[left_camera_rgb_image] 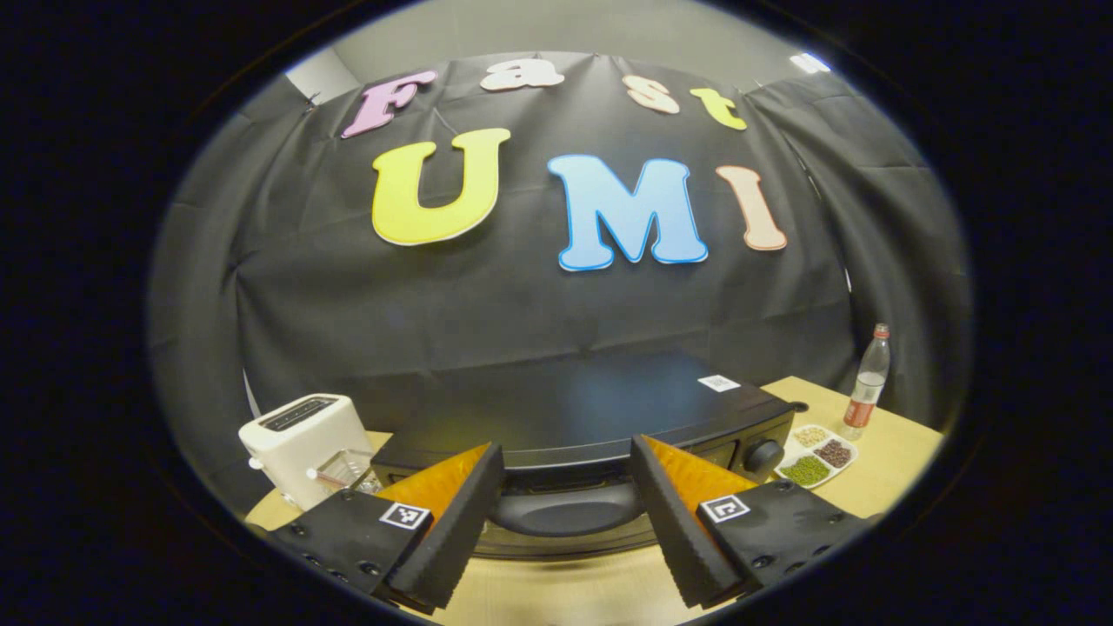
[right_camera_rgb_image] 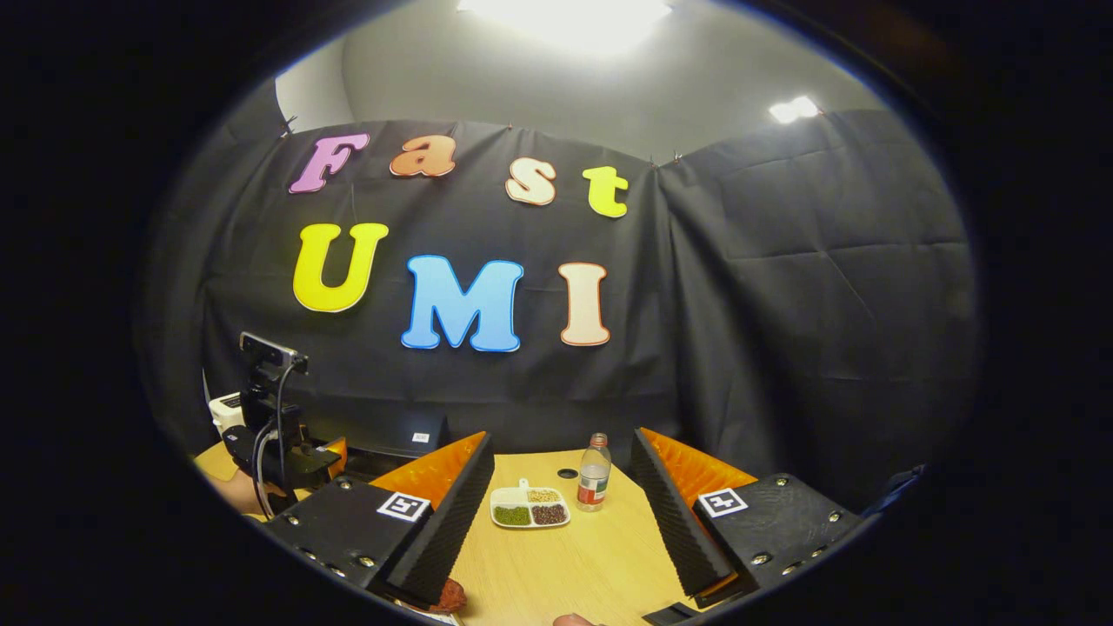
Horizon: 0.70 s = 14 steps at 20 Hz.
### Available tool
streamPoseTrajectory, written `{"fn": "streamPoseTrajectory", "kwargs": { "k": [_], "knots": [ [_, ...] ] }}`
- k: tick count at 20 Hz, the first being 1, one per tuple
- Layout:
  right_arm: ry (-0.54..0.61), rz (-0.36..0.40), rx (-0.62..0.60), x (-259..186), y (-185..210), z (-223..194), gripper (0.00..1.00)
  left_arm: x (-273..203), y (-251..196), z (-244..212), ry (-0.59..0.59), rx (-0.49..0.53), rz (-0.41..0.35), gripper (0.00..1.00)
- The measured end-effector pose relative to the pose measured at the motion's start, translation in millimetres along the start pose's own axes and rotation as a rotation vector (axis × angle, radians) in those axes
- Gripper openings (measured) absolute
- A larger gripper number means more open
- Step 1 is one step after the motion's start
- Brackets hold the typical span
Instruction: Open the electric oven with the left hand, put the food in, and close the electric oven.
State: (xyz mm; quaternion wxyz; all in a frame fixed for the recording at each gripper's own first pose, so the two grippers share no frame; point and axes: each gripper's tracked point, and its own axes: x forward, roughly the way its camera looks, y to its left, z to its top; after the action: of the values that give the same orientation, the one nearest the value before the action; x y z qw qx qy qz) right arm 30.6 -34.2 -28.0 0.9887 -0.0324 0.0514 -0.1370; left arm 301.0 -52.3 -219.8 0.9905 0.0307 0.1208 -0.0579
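Observation:
The black electric oven [left_camera_rgb_image: 600, 409] stands on the wooden table right in front of my left gripper [left_camera_rgb_image: 567, 513]. That gripper is open, its fingers spread to either side of the oven door's handle [left_camera_rgb_image: 565, 511], apart from it. The oven door is closed. My right gripper [right_camera_rgb_image: 561, 513] is open above the table [right_camera_rgb_image: 565, 565] with nothing between its fingers. A reddish-brown piece of food [right_camera_rgb_image: 450, 596] peeks out below its left finger at the table's near edge. In the right gripper view the oven [right_camera_rgb_image: 409, 439] and the other gripper [right_camera_rgb_image: 278, 452] sit at the far left.
A white toaster [left_camera_rgb_image: 304, 443] stands left of the oven, with a small clear container [left_camera_rgb_image: 343, 469] beside it. A divided white dish of beans [left_camera_rgb_image: 816, 456] [right_camera_rgb_image: 530, 507] and a drink bottle [left_camera_rgb_image: 868, 382] [right_camera_rgb_image: 594, 474] lie to the oven's right.

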Motion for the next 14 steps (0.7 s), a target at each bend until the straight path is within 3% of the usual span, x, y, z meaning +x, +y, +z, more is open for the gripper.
{"fn": "streamPoseTrajectory", "kwargs": {
  "k": [4,6,9,10,11,12,14],
  "knots": [
    [-0.005,0.004,-0.015,1,0,2,0.92,6,-3,-9,0.005,-0.005,0.009,1.0],
    [-0.003,0.015,-0.016,1,1,1,0.96,1,-2,-9,0.007,-0.025,0.024,0.98],
    [0.003,0.037,-0.001,3,4,0,0.96,-11,-5,-15,0.013,-0.048,0.028,0.96],
    [0.003,0.046,0.007,4,5,0,0.92,-17,-5,-16,0.008,-0.045,0.029,0.91],
    [0.002,0.056,0.012,5,6,0,0.96,-22,-7,-19,0.016,-0.04,0.031,1.0],
    [-0.001,0.063,0.013,6,7,0,0.96,-29,-7,-21,0.014,-0.038,0.032,1.0],
    [-0.007,0.077,0.014,6,8,0,0.96,-37,-8,-26,0.022,-0.039,0.034,0.91]
  ]
}}
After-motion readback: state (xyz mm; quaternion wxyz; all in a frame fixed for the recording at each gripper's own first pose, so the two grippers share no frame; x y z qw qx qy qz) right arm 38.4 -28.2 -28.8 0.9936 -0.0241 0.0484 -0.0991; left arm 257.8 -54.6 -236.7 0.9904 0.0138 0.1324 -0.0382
